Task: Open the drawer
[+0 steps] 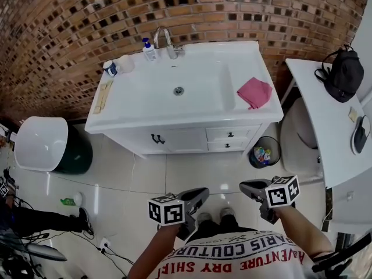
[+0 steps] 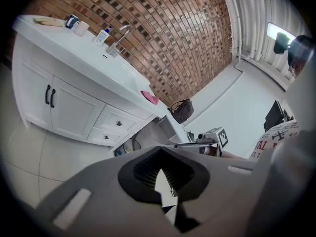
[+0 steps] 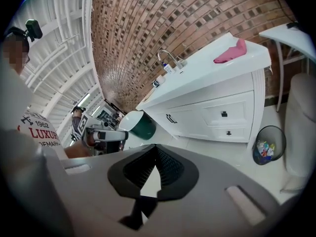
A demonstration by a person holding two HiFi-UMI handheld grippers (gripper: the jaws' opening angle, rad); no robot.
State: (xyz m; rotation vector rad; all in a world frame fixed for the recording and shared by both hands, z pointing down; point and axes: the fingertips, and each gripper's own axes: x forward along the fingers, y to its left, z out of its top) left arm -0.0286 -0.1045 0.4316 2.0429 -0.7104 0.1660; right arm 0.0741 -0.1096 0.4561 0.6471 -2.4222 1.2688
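A brick wall [image 1: 70, 16] backs the room, above a glossy white tiled floor [image 1: 192, 173]. Against the wall stands a white sink vanity [image 1: 133, 112]; its basin [image 1: 203, 77] holds nothing but the drain. To the right of it is a white side table [image 1: 325, 127] with a black bag [image 1: 344, 74] lying on it. On the floor to the left of the vanity is a green bin [image 1: 80, 154] under a white lid, so what it holds is hidden.

In the gap between vanity and side table, a black mesh wastebasket [image 1: 278, 149] sits on the floor with colourful wrappers in it.

The vanity front has two doors with black handles [image 1: 157, 139] at the middle. To their right are two drawers, one above the other: the upper drawer [image 1: 231, 135] and the lower drawer [image 1: 228, 146]. Both are shut, each with a small dark knob.

On the vanity top a pink cloth [image 1: 254, 92] lies crumpled to the right of the basin. By the chrome faucet [image 1: 165, 39] stands a soap bottle [image 1: 149, 50] with a blue pump, and further left a white cup [image 1: 125, 63].

The person stands well back from the vanity with both tools held low in front of the body. The left tongs [image 1: 200, 194] have their jaws together with nothing between them. The right tongs [image 1: 245, 186] are likewise closed and empty. Neither touches the vanity.
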